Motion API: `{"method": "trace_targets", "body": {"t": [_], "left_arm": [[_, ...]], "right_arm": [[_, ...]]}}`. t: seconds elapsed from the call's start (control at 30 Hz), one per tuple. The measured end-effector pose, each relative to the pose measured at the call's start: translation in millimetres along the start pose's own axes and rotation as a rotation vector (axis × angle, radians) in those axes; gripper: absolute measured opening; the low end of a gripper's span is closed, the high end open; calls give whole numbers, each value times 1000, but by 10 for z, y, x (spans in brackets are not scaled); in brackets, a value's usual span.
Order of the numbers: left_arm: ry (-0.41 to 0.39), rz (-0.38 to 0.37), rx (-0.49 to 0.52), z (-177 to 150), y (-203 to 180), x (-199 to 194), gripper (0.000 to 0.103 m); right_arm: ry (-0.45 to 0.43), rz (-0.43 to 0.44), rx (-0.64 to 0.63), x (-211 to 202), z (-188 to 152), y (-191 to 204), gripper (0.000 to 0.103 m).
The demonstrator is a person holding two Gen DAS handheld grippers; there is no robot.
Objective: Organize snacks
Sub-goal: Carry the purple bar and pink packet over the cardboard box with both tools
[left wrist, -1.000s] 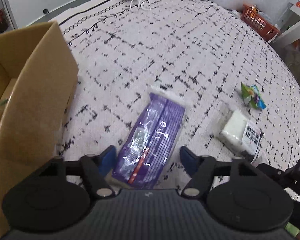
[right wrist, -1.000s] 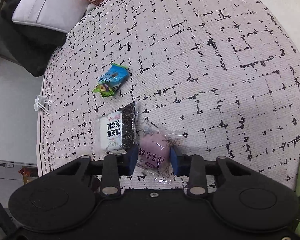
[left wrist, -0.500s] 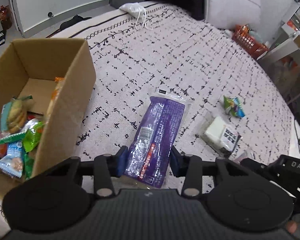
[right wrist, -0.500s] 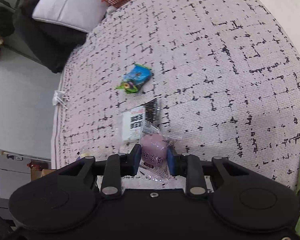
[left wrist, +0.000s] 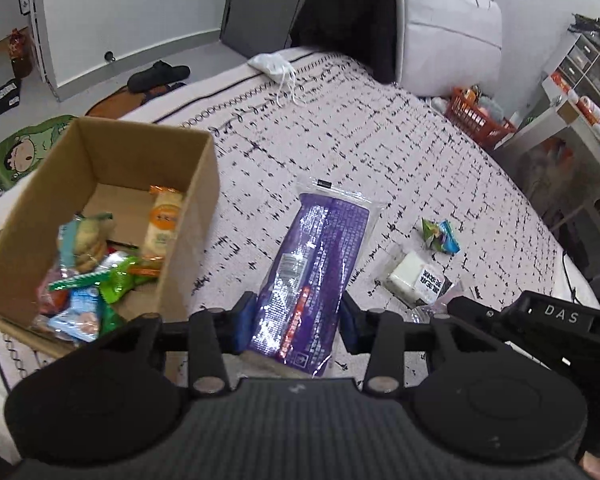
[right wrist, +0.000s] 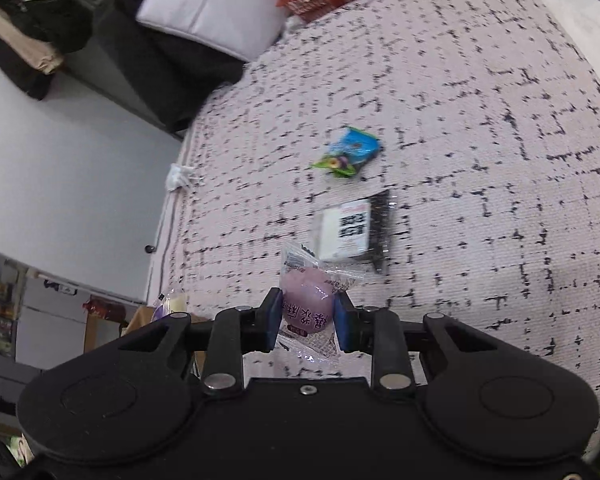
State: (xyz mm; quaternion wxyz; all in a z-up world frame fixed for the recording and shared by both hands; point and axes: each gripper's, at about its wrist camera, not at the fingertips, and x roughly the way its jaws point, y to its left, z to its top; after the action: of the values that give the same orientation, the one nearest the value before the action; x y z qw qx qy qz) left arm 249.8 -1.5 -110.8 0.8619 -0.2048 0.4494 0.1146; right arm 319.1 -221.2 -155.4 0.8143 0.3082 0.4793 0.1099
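Both packets have left the bed: your left claw point(left wrist: 294, 322) closed on the long purple foil packet point(left wrist: 314, 276), your right claw point(right wrist: 306, 320) pinches the round pink wrapped bun point(right wrist: 309, 304). Your brown cardboard box point(left wrist: 188, 216) holds several snacks; two remain on the bed.

Both angled downward — left gripper point(left wrist: 296, 322) and right gripper point(right wrist: 307, 318) each clamped on something.

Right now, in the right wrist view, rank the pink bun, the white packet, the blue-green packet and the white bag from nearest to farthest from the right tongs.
1. Pink bun: clamped in the right tongs.
2. White packet: on the bedspread just beyond the bun.
3. Blue-green packet: farther up the bedspread.
4. White bag: off the bed's far end, upper left.
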Motion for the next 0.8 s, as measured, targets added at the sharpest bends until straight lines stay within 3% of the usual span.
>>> {"method": "trace_targets", "body": {"t": [0.33,0.8], "left_arm": [[-44,-6,-33,55,301,-356,42],[-82,-1,-115,150,874,-580,42]], "right_arm": [[22,104,-115,-71,-204,422,27],[1,177,-211,-107,-434,898,27]]}}
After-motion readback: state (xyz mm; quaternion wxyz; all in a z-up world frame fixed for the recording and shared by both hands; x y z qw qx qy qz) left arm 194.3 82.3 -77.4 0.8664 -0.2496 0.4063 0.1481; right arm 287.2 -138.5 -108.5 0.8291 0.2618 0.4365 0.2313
